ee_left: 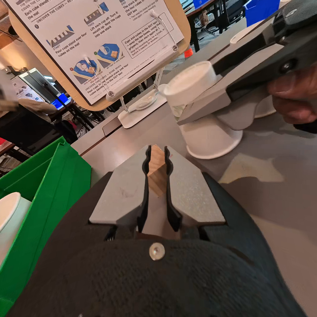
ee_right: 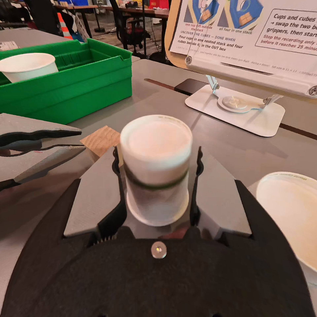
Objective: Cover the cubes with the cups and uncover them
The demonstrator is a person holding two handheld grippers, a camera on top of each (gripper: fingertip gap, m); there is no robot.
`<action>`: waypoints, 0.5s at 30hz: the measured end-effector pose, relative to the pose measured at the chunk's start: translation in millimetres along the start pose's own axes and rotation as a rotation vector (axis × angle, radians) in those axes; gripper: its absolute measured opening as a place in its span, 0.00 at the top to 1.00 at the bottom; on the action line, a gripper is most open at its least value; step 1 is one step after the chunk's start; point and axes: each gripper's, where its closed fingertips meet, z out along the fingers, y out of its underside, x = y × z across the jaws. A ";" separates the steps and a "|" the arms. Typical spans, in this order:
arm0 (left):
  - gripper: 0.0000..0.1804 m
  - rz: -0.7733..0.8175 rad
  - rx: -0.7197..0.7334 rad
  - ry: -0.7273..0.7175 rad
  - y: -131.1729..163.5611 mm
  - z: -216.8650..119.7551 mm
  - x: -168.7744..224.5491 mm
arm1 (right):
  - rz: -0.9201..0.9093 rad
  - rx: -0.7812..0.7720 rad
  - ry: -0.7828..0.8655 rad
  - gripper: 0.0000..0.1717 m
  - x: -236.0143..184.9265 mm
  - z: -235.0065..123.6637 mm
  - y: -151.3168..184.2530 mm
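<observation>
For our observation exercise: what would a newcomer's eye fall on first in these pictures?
The upside-down white cup stands mid-table between the spread fingers of the right gripper. Just left of it, a wooden cube lies by the tips of the left gripper. Beyond, far left, a green bin holds another cup.

Wooden cube point(ee_left: 157, 173) between hand-held gripper point(ee_left: 157, 149) fingers

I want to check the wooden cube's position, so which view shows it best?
The right wrist view: the wooden cube shows its top and a side face, just ahead of the left tool. In the left wrist view the cube is mostly screened, only a strip showing between that tool's fingers.
</observation>
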 end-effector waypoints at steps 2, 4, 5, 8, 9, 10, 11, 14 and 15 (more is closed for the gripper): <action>0.93 -0.026 0.008 0.001 -1.6 -1.5 -2.3 | -0.014 0.018 0.012 0.47 0.8 -3.5 -4.6; 0.93 -0.048 0.015 -0.009 -2.5 -3.5 -6.9 | -0.032 0.056 0.032 0.47 2.7 -10.3 -13.2; 0.93 -0.051 0.019 -0.020 -3.1 -4.8 -9.7 | -0.041 0.082 0.045 0.48 4.3 -14.6 -18.3; 0.93 -0.058 0.032 -0.058 -5.9 -9.7 -20.1 | -0.065 0.172 0.084 0.48 8.9 -30.4 -35.1; 0.93 -0.077 0.045 -0.058 -9.1 -12.9 -24.2 | -0.068 0.203 0.091 0.49 9.9 -36.3 -40.6; 0.94 -0.095 0.055 -0.039 -13.4 -17.2 -27.5 | -0.068 0.233 0.094 0.50 10.8 -41.8 -45.8; 0.95 -0.092 0.054 -0.011 -17.9 -22.6 -30.7 | -0.064 0.258 0.100 0.51 12.6 -46.6 -49.8; 0.95 -0.061 0.012 -0.002 -29.6 -42.6 -60.4 | -0.037 0.281 0.100 0.52 17.7 -52.9 -53.4; 0.94 -0.055 -0.009 0.003 -32.4 -49.7 -73.1 | -0.023 0.279 0.093 0.52 18.5 -52.9 -52.8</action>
